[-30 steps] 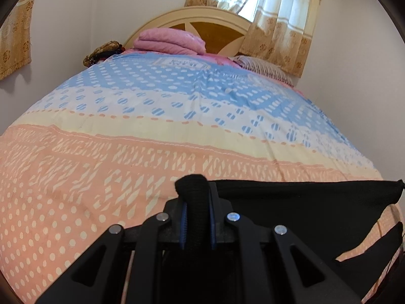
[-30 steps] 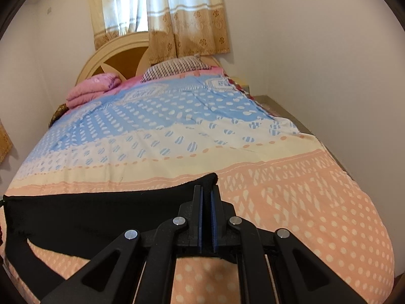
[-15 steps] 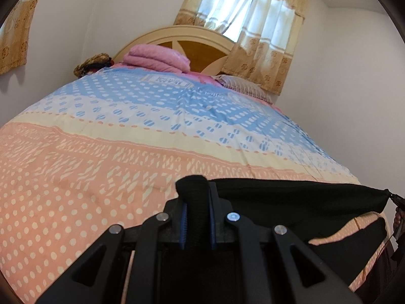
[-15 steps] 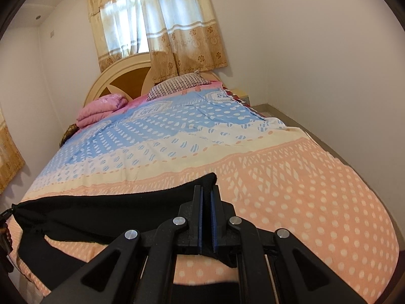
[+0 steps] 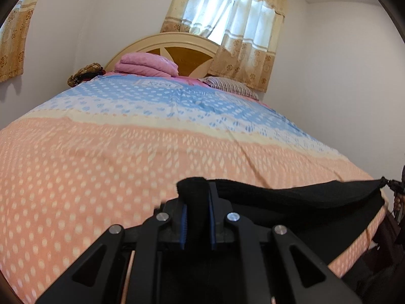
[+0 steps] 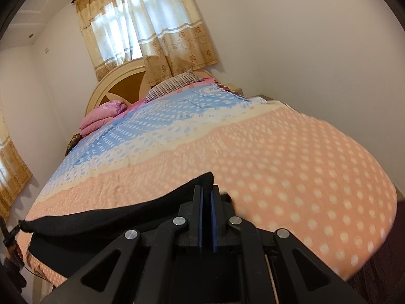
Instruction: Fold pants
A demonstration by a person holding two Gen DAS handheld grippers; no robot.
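- pants [image 5: 298, 197] are black, pinched at two ends of one edge and stretched between the tongs, hanging over the near end of the bed [image 5: 126, 164]. the rest of the cloth drops below the held edge, out of sight behind the tongs.
- left gripper [image 5: 197, 217] is clenched on a thick bunch of the cloth, you can see the wad poking up between the blue pads.
- right gripper [image 6: 207, 217] is clamped too, with a corner of the pants [image 6: 126, 215] sticking up just left of its fingers. the pads look nearly closed, so only a thin bit is in there.
- what changed: over the last second both cameras tipped up. way more wall, curtain [image 5: 227, 25] and ceiling now, and the bed sits lower in both views. the held edge, which ran pretty straight a second ago, now sags a little in the middle.
- my read: the pants got lifted off the bed to shake or hang them straight, so this is still early, no fold made yet.
- far end: pink blanket [image 5: 146, 64], striped pillow [image 5: 230, 86] and headboard [image 5: 177, 48], well apart from the pants.
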